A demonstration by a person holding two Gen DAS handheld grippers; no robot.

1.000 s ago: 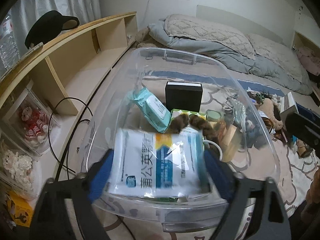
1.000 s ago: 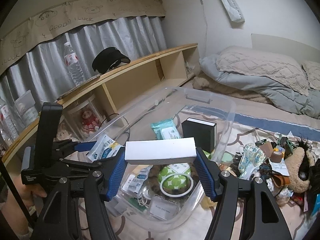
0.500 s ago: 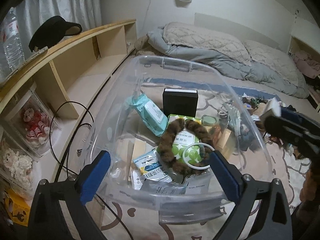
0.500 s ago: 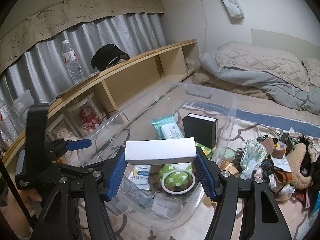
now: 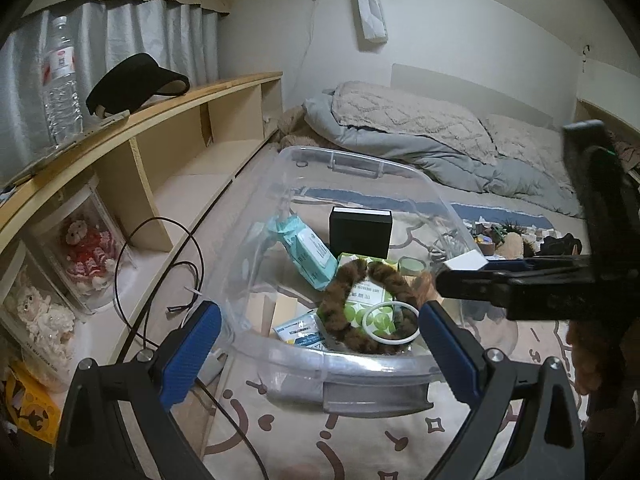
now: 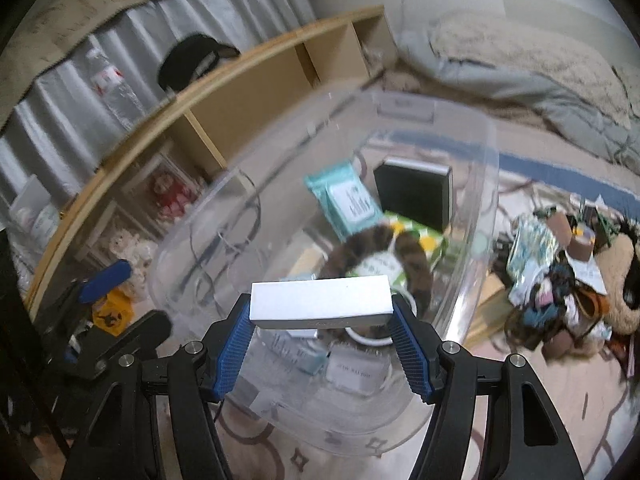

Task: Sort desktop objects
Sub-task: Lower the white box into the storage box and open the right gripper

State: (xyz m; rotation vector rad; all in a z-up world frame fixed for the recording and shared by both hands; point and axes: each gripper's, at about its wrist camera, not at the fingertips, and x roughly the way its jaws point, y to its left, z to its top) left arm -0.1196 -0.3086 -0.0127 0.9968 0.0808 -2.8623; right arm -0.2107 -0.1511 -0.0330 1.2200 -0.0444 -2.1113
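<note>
A clear plastic bin (image 5: 360, 364) stands on the patterned mat and holds a teal wipes pack (image 5: 306, 250), a black box (image 5: 360, 232), a brown furry band (image 5: 352, 304), a white ring and packets. My left gripper (image 5: 316, 344) is open and empty at the bin's near rim. My right gripper (image 6: 322, 336) is shut on a long white box (image 6: 320, 306) and holds it above the bin (image 6: 486, 200). In the left wrist view the right gripper (image 5: 464, 268) reaches in from the right over the bin with the white box's end (image 5: 466, 260) showing.
A wooden shelf unit (image 5: 168, 140) runs along the left, with a water bottle (image 5: 60, 80), a black visor (image 5: 136, 88) and dolls in clear cases. Black cables (image 5: 160, 280) lie beside the bin. A pile of loose items (image 6: 560, 264) lies right of the bin. Bedding lies behind.
My left gripper let go of the white and blue packet into the bin, opened and drew back. My right gripper moved left and down over the bin with the white box.
</note>
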